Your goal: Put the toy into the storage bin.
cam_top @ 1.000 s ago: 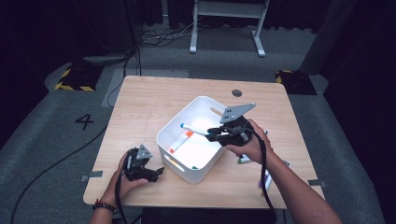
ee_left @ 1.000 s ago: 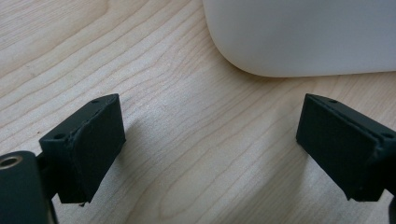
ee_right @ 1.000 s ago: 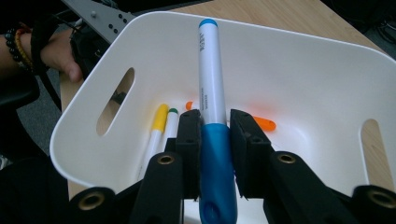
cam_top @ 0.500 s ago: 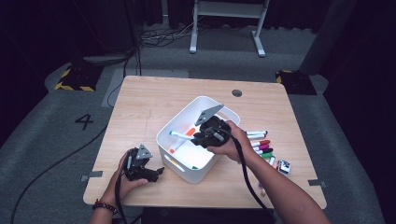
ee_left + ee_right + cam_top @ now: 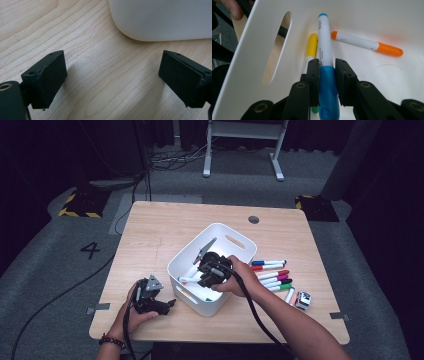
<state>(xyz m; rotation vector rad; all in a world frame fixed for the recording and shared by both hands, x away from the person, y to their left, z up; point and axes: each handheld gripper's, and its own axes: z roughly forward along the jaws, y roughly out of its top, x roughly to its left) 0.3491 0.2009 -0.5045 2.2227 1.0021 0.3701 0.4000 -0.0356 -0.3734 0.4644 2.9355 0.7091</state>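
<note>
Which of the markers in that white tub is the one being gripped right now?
The blue-capped marker: the right gripper is shut on it inside the white bin. The orange marker and the yellow marker lie loose on the bin's floor.

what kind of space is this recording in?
Probably a lab or studio set up for recording, not a home. A lone wooden table stands on grey carpet, with black-and-yellow hazard tape and a painted number 4 on the floor, cables trailing, and dark surroundings.
</note>
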